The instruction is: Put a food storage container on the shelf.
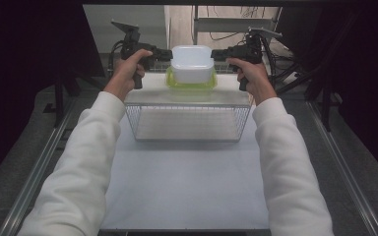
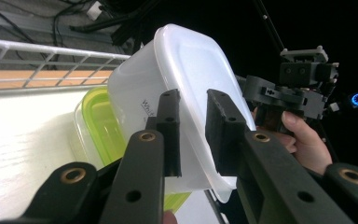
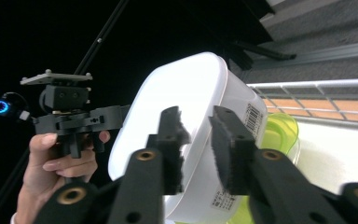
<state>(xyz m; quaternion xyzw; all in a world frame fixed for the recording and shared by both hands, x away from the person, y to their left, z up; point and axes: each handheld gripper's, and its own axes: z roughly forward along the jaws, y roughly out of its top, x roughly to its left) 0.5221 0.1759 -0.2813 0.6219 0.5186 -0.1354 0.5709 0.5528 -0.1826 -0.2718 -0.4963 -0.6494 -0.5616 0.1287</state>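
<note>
A white plastic tub (image 1: 192,61) is held at the far end of the table over a lime-green container (image 1: 191,83), which rests on a pale board. I cannot tell whether the two touch. My left gripper (image 1: 165,53) is shut on the tub's left edge, and my right gripper (image 1: 219,54) is shut on its right edge. In the left gripper view the tub's wall (image 2: 191,60) runs between the jaws of the left gripper (image 2: 193,135), with the green container (image 2: 98,126) below. In the right gripper view the right gripper (image 3: 196,149) clamps the tub (image 3: 186,88) beside the green container (image 3: 282,133).
The pale board tops a wire basket (image 1: 187,123) that stands mid-table. A white table surface (image 1: 187,182) stretches toward me. A wire rail (image 2: 37,51) runs behind the board. Dark stands and cables crowd the back, and metal rails line both table sides.
</note>
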